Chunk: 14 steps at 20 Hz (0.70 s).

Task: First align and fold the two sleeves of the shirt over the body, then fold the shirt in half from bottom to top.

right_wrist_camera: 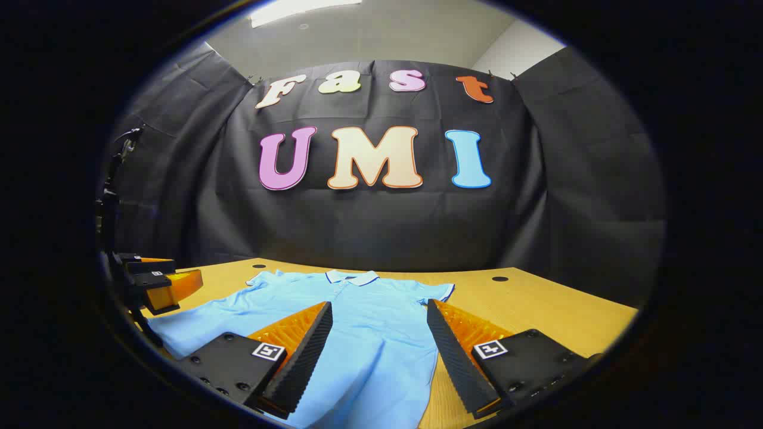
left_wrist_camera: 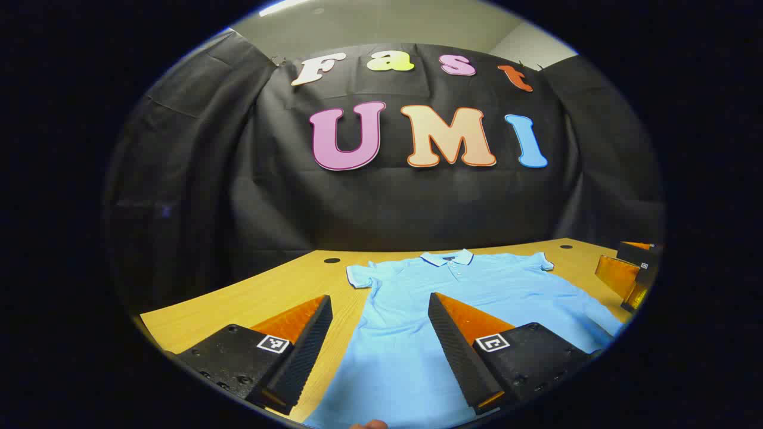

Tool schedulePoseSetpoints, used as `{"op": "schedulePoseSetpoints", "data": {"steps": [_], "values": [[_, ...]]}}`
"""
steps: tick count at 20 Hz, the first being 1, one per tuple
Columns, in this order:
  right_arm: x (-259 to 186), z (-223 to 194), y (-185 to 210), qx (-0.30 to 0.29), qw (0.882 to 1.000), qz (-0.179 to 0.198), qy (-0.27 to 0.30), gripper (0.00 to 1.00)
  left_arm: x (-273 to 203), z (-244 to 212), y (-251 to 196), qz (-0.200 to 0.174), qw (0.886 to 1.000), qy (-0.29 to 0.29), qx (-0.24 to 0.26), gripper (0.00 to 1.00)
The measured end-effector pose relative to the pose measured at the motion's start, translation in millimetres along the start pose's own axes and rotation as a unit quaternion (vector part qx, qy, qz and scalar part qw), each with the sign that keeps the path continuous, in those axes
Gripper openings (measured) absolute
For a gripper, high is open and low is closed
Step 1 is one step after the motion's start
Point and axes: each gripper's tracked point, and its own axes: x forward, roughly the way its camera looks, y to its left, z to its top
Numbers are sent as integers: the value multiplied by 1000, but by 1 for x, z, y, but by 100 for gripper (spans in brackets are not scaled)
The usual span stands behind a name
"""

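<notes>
A light blue polo shirt (left_wrist_camera: 477, 286) lies flat on the wooden table (left_wrist_camera: 238, 304), collar (left_wrist_camera: 447, 258) at the far end and both short sleeves spread out. My left gripper (left_wrist_camera: 379, 298) hovers open over the shirt's lower left part, nothing between its fingers. In the right gripper view the shirt (right_wrist_camera: 369, 333) spreads ahead, with one sleeve (right_wrist_camera: 438, 291) toward the right. My right gripper (right_wrist_camera: 379, 304) is open above the shirt's lower right side, holding nothing. Each gripper sees the other at the edge of its view: the right gripper (left_wrist_camera: 632, 274) and the left gripper (right_wrist_camera: 161, 283).
Bare table (right_wrist_camera: 566, 316) stretches to the right of the shirt, and black cloth walls close in behind and at the sides. Small dark holes (left_wrist_camera: 331, 260) (right_wrist_camera: 499, 278) mark the tabletop near the far edge. A dark stand (right_wrist_camera: 113, 196) rises at the left.
</notes>
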Motion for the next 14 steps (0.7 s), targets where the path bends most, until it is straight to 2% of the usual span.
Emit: {"op": "schedulePoseSetpoints", "data": {"steps": [1, 5, 12, 13, 14], "values": [[-1, 0, 0, -1, 1000, 0, 0, 99, -1, 5, -2, -5, 1000, -15, 0, 97], [-1, 1, -1, 1, 1000, 0, 0, 99, 1, -2, -1, 0, 1000, -5, 10, 97], [-1, -1, 0, 0, 1000, 0, 0, 99, 6, -1, -9, 4, 998, 3, 64, 97], [0, 0, 0, 0, 1000, 0, 0, 96, 7, -2, -8, 7, 998, 3, 65, 96], [0, 0, 0, 0, 1000, 0, 0, 99, 8, -1, -6, 9, 998, 4, 64, 97]]}}
